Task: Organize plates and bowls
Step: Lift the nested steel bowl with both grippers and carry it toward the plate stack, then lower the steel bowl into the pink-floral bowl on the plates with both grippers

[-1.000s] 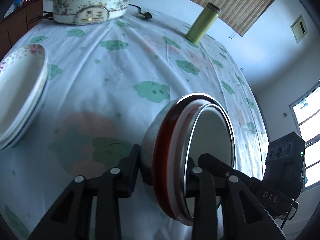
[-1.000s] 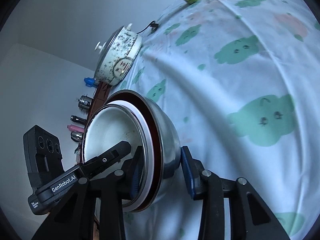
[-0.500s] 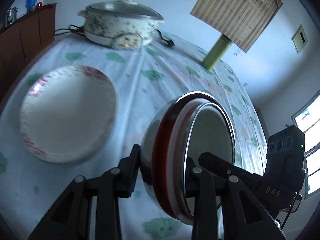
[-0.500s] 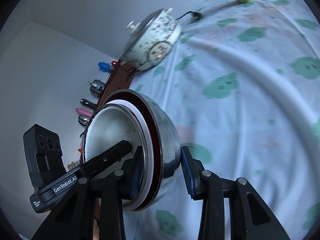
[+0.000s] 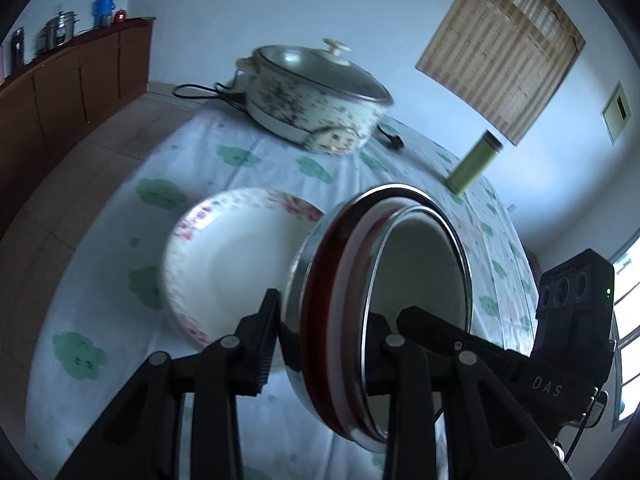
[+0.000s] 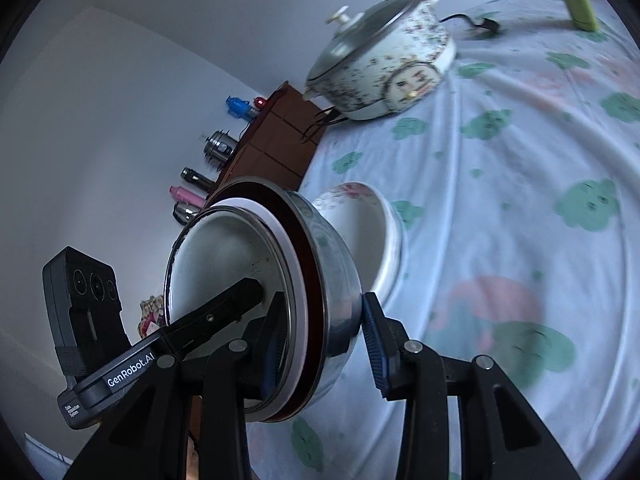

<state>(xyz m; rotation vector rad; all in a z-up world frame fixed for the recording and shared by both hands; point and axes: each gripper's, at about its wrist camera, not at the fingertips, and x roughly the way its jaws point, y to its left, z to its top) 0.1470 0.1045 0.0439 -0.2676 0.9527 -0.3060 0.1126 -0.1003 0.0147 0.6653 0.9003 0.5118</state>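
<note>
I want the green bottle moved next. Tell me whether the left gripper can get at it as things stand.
Probably not: the left gripper is shut on the nested bowls, shared with the right gripper, and the green bottle stands far across the table.

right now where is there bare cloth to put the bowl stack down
Bare tablecloth spreads wide between the floral plates, the electric pot and the green bottle, and on the near side of the plates. It is crowded at the far edge, where the pot and its loose cord sit. Both grippers grip the bowl stack.

Left tool and right tool, both clamped, facing each other.
</note>
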